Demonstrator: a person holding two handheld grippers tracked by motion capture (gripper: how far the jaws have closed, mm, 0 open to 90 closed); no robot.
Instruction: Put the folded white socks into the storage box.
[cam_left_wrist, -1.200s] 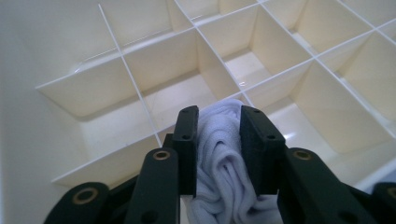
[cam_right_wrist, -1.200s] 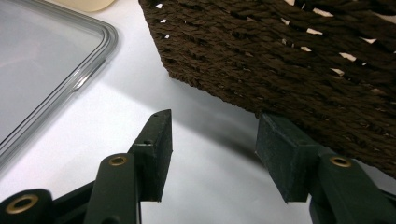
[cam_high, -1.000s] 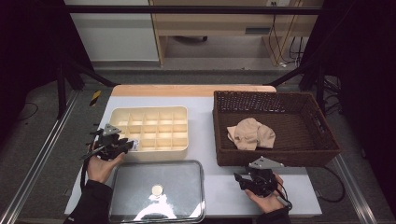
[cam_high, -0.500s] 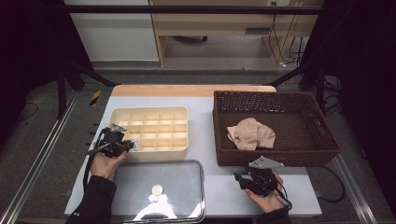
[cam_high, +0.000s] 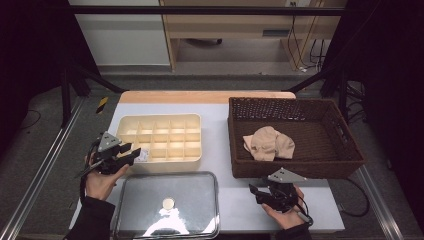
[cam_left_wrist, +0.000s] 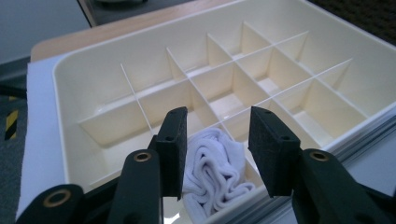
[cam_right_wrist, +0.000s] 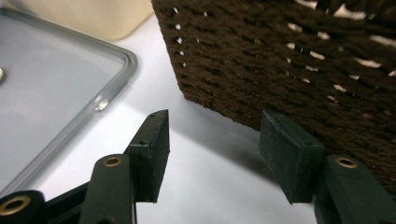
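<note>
Since a second ago, my left gripper (cam_left_wrist: 217, 149) lifts off; jaws have just been opening, spread above the white sock (cam_left_wrist: 212, 175) in the near corner cell of the cream organizer (cam_high: 192, 160). Right gripper (cam_right_wrist: 212, 156) jaws spread, empty, beside the wicker basket (cam_right_wrist: 289, 60).

The sock (cam_left_wrist: 215, 170) is white, rolled into a crumpled, ribbed bundle. It lies in a near corner cell of the organizer (cam_left_wrist: 88, 79), resting against that cell's dividers. The organizer is a cream plastic tray cut by thin walls into a grid of cells (the others in view hold nothing). From above, the sock (cam_high: 142, 155) shows as a small white patch at the tray's (cam_high: 160, 162) front-left corner.
</note>
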